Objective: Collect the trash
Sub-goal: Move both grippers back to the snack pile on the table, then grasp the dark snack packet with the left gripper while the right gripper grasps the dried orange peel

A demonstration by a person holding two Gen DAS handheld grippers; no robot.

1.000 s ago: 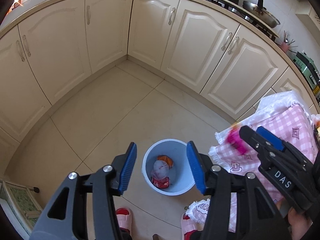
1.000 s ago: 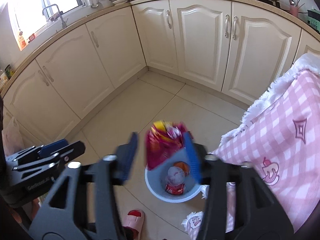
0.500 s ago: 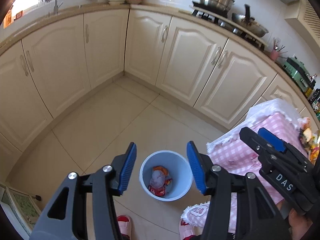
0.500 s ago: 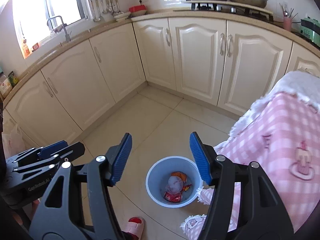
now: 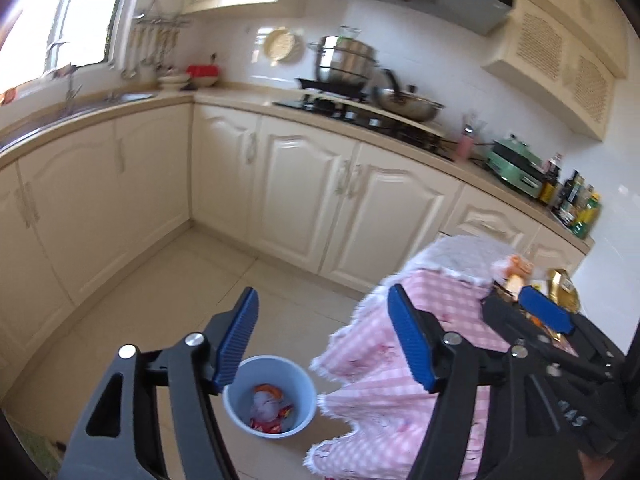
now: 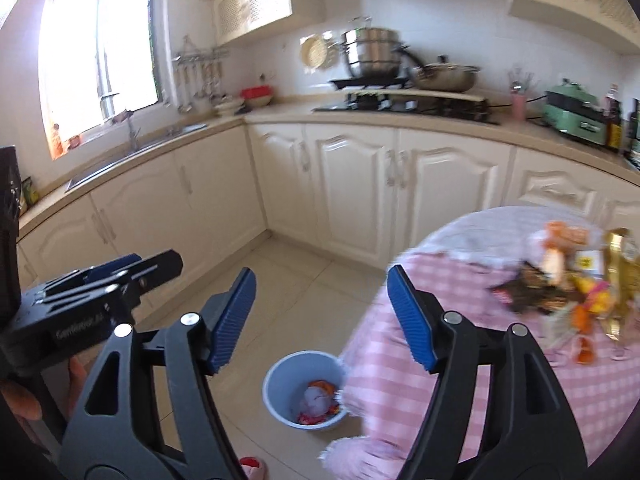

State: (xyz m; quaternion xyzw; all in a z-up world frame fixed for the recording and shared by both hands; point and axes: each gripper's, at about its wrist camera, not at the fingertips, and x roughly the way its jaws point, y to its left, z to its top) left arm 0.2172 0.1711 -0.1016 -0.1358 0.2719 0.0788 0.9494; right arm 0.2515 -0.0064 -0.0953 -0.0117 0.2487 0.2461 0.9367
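Note:
A light blue bin [image 5: 270, 396] stands on the tiled floor by the table, with red and orange wrappers inside; it also shows in the right wrist view [image 6: 305, 393]. Several wrappers [image 6: 576, 276] lie in a heap at the far right of the pink checked tablecloth [image 6: 472, 360]; the left wrist view shows them [image 5: 560, 280] partly behind my right gripper. My left gripper [image 5: 322, 340] is open and empty, above the bin. My right gripper [image 6: 322, 320] is open and empty, above the table's edge.
Cream cabinets [image 6: 352, 188] run along the back and left under a counter. A stove with pots [image 6: 396, 76], a sink [image 6: 132, 148], a green appliance [image 6: 576, 116] and bottles stand on it. A red slipper [image 6: 250, 465] lies on the floor below.
The red and yellow wrapper that my right gripper held a second ago is gone from its jaws, which stand open. Both views have tilted up and toward the table.

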